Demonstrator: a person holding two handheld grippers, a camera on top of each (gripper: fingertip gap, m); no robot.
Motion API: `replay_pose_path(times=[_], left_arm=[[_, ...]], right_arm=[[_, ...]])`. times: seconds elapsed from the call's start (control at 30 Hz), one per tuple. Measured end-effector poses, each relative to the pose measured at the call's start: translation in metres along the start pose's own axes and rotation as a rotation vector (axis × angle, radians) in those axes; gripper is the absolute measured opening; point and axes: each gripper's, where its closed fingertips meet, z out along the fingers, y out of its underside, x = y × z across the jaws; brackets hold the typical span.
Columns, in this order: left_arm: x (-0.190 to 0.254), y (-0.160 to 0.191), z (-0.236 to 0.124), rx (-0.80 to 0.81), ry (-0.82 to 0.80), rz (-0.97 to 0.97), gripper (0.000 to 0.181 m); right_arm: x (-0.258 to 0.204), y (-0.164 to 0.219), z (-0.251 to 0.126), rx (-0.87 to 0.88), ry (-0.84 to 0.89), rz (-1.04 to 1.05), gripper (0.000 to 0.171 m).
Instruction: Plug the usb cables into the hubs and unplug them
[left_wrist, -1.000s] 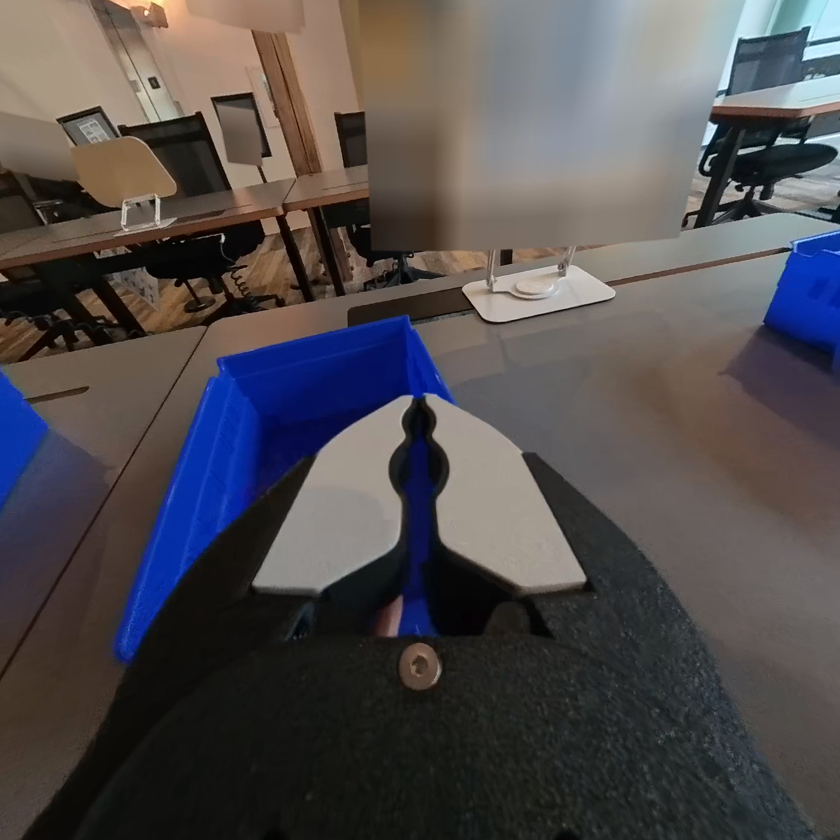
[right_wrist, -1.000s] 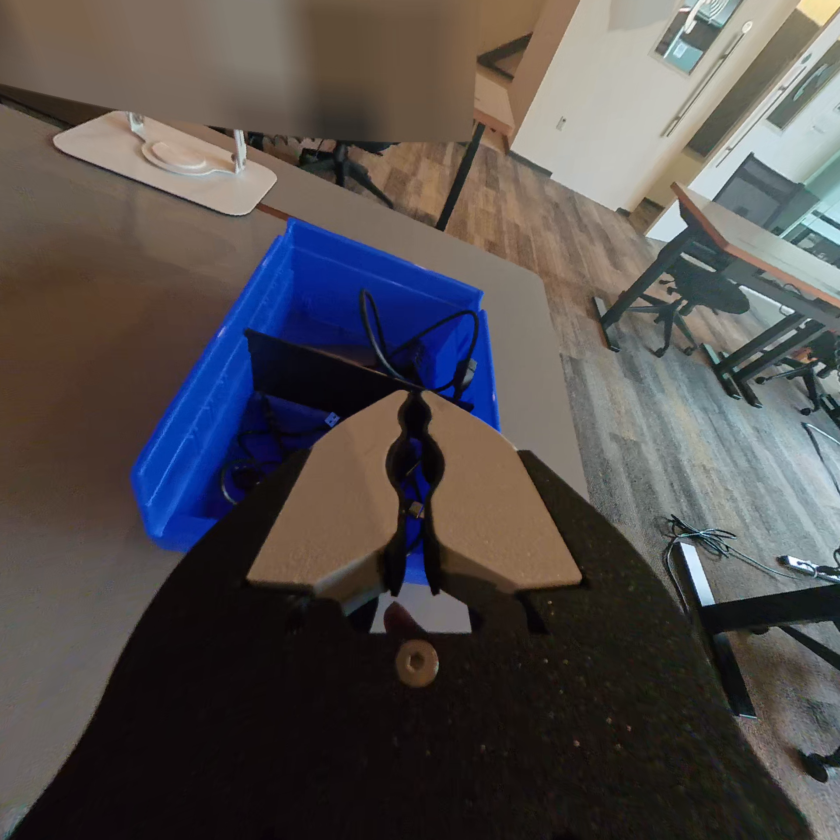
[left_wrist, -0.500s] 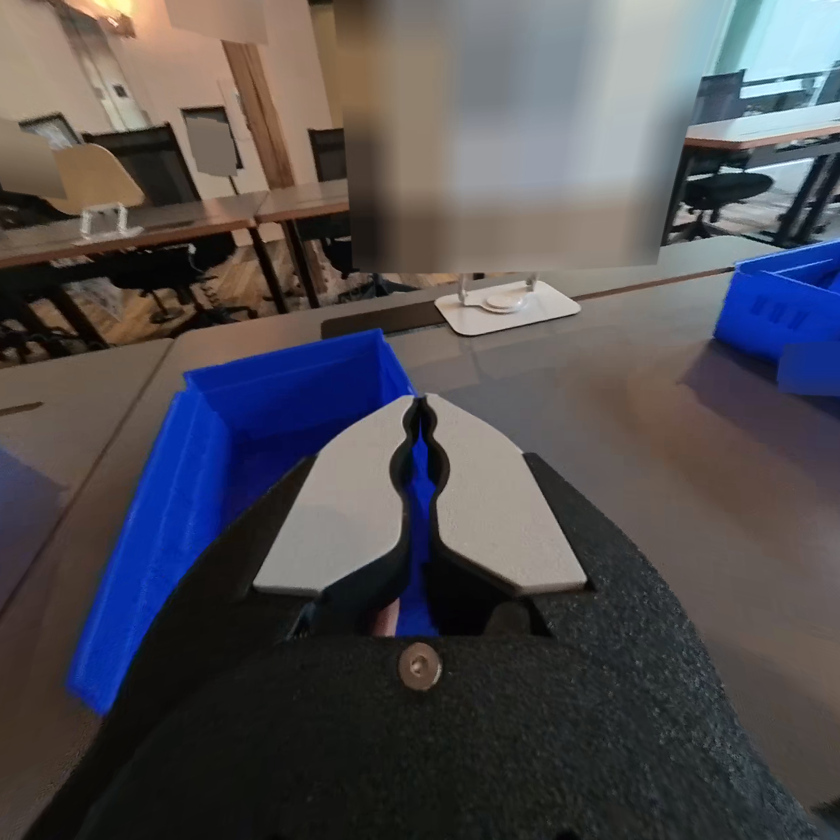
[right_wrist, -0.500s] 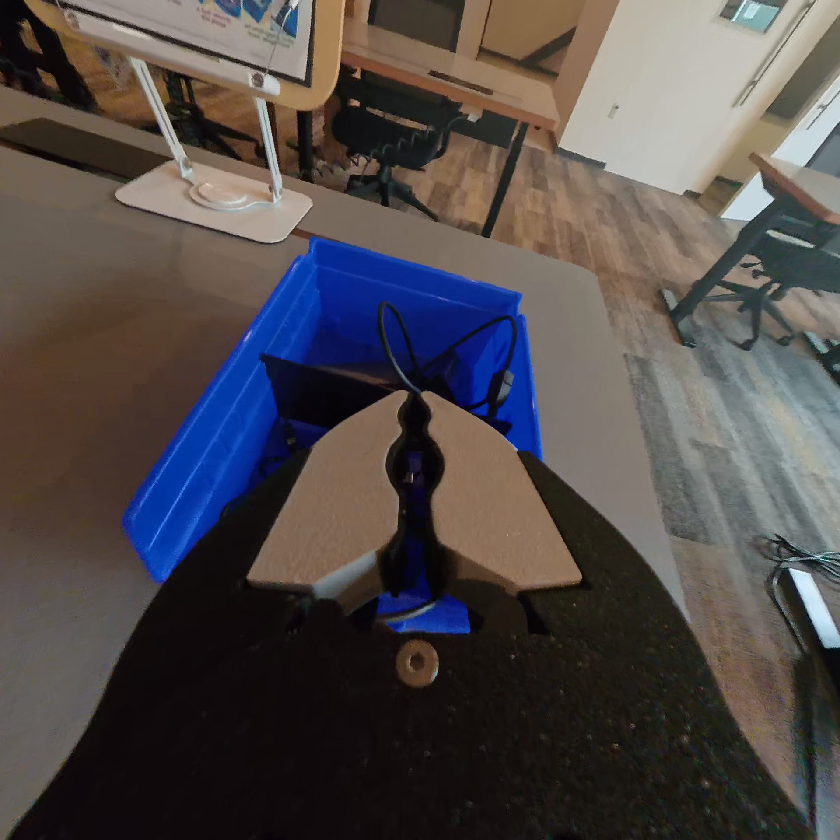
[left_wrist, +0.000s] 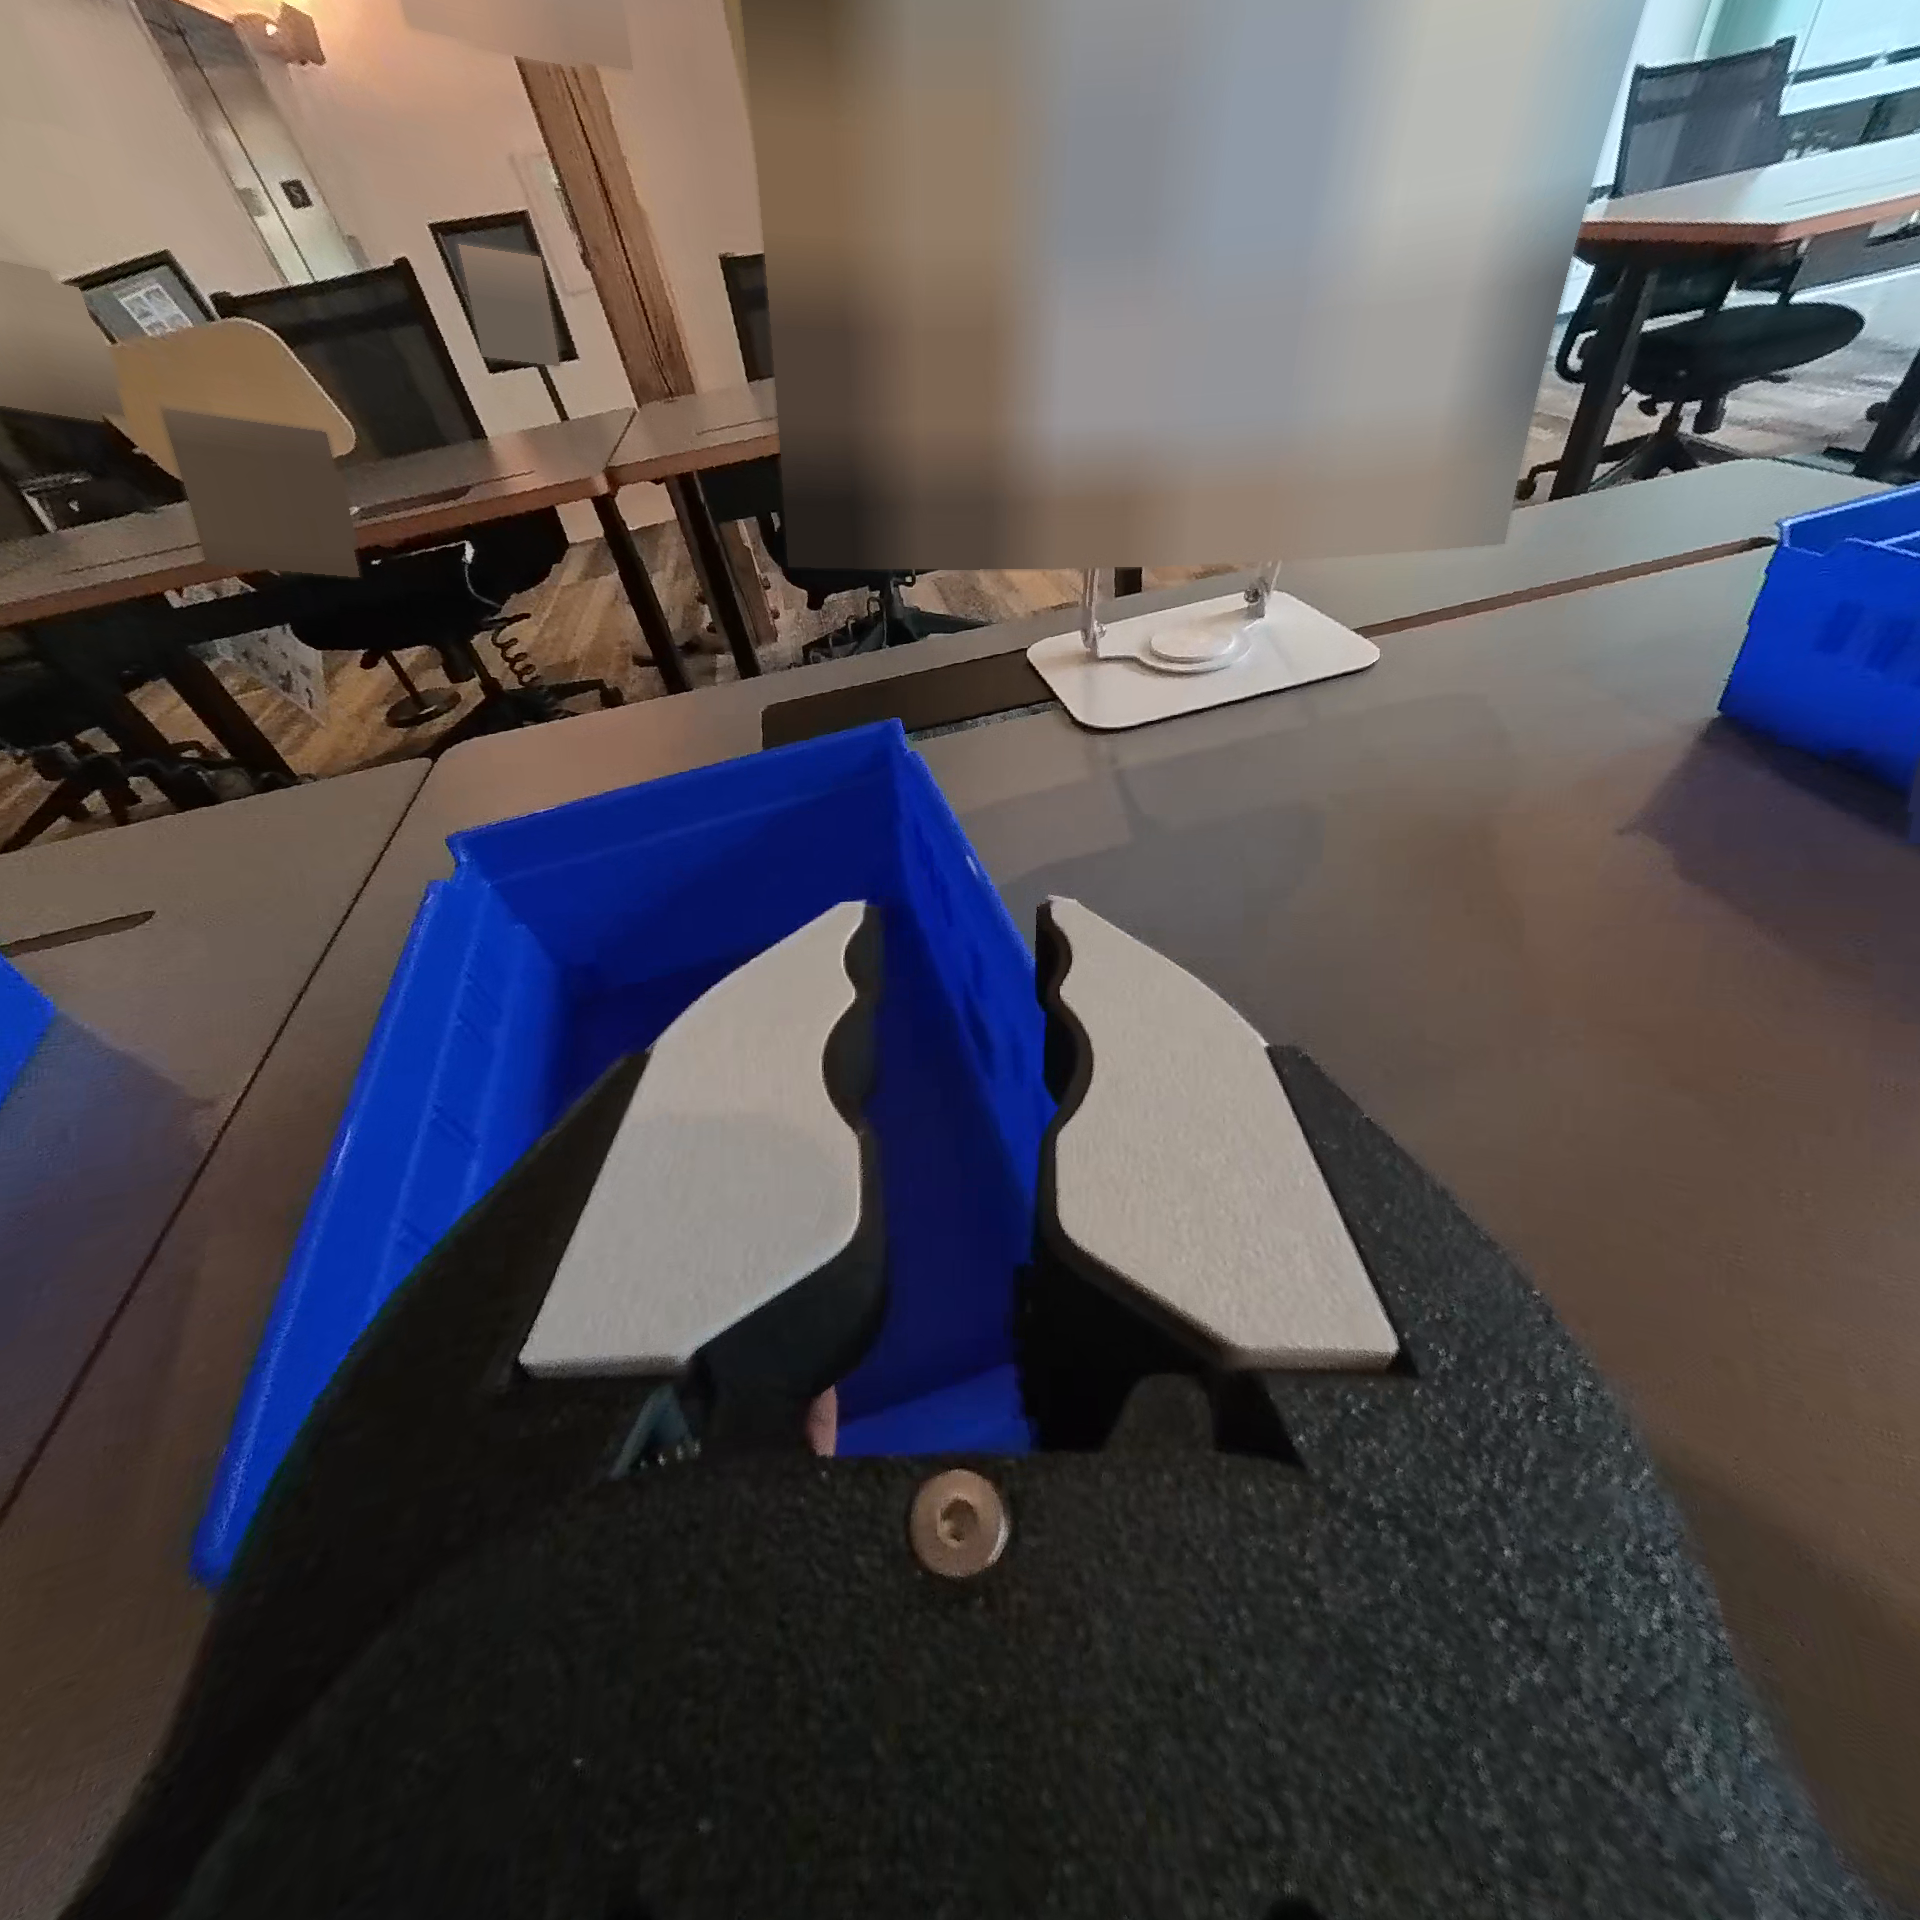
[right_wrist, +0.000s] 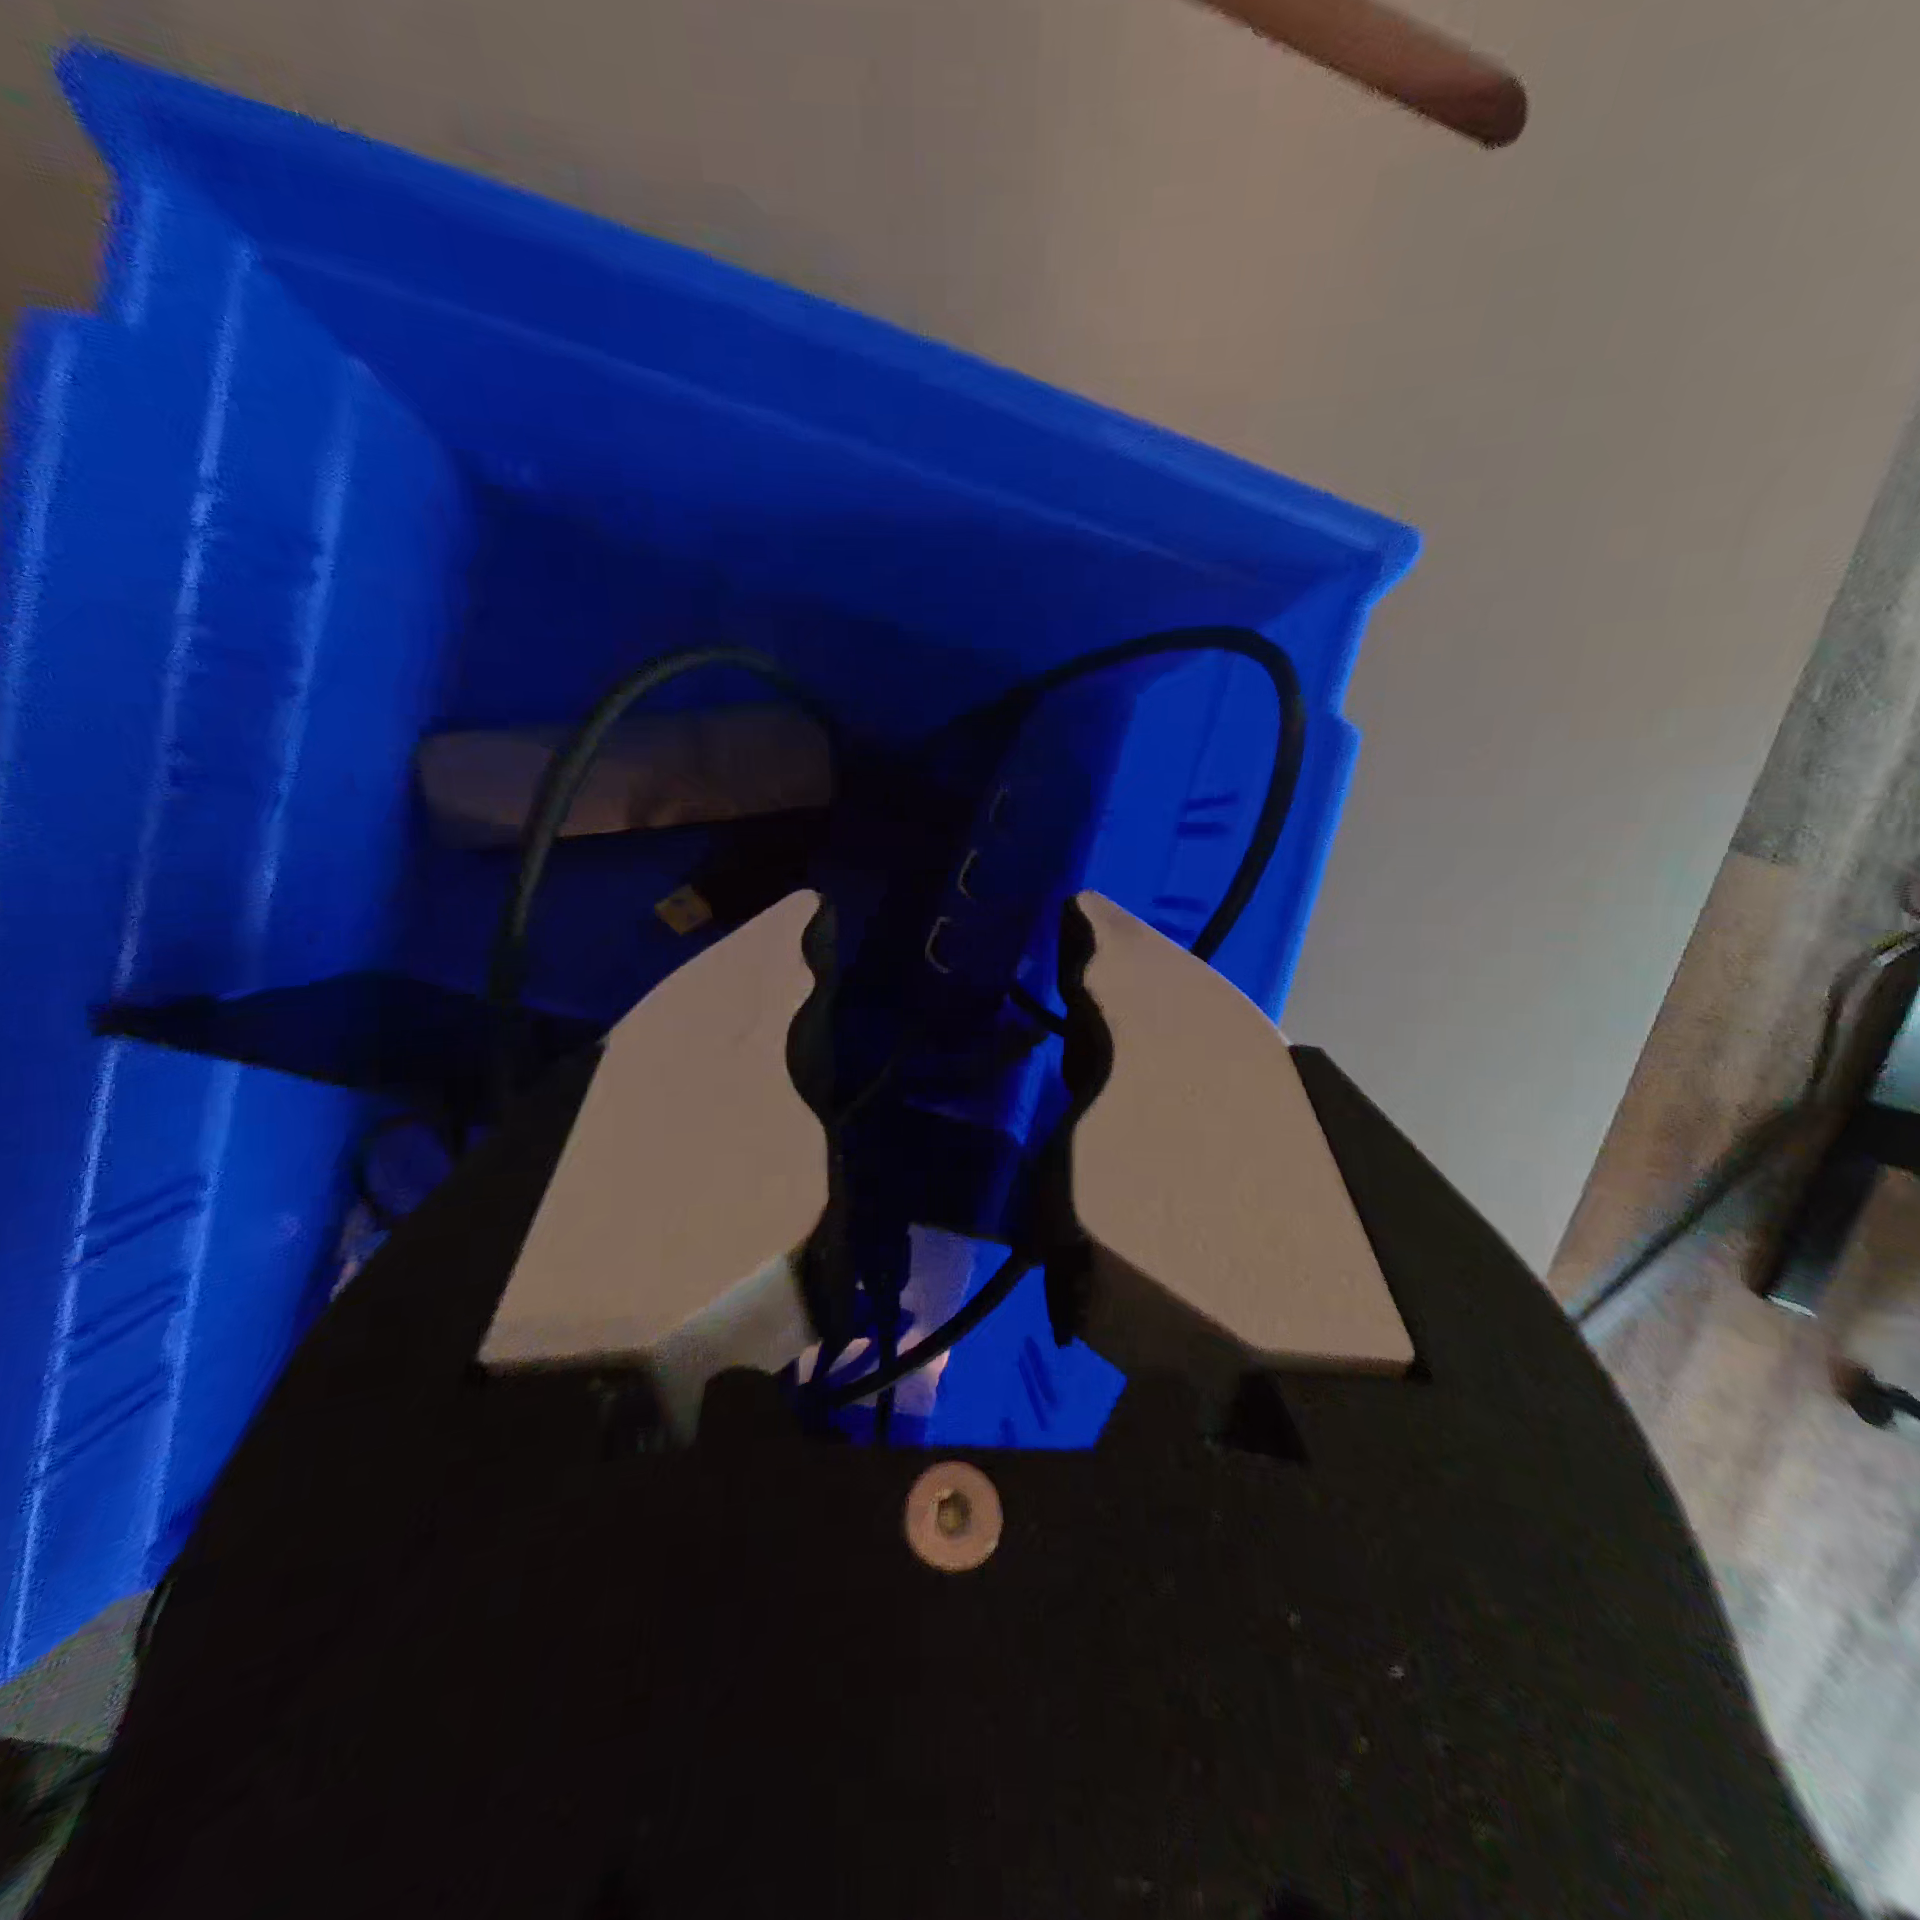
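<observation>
Desk (left_wrist: 1455, 1039): a wide grey-brown top carrying everything; a white flat stand base (left_wrist: 1205, 665) sits at its far edge in the left wrist view.
Left bin (left_wrist: 499, 1039): a blue plastic bin directly under the left gripper; the inside that shows is bare blue wall and floor, with no cable or hub visible in it.
Right bin (right_wrist: 260, 727): a blue bin with a dark divider (right_wrist: 312, 1023) across it, seen from close above in the right wrist view; the view is blurred.
Hub (right_wrist: 935, 883): a dark bar with a row of ports on its face, standing tilted in the far compartment of the right bin, its near end between the right fingers.
Second hub (right_wrist: 623, 774): a grey slab lying to the left of it, apparently another hub.
USB cables (right_wrist: 1247, 779): thin black leads looping over both hubs; I cannot tell whether any plug is seated.
Left gripper (left_wrist: 956, 935): fingers moderately spread, nothing between them, poised over the left bin.
Right gripper (right_wrist: 945, 914): fingers spread about the dark hub, not closed on it; contact cannot be judged.
Progress: by my reading, the very start; a hub is being reached for.
Remaining: lifting parts out, every plugging and every unplugging.
</observation>
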Motion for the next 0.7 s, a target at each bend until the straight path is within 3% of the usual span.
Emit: replay_pose_path(times=[0.3, 0.7], left_arm=[[-0.010, 0.005, 0.000, 0.007, 0.003, -0.017, 0.029], [-0.004, 0.001, -0.001, 0.015, 0.019, 0.014, 0.029]], right_arm=[[0.007, 0.015, 0.040, -0.338, 0.164, -0.101, 0.040], [0.006, 0.027, 0.062, -0.533, 0.272, -0.200, 0.043]])
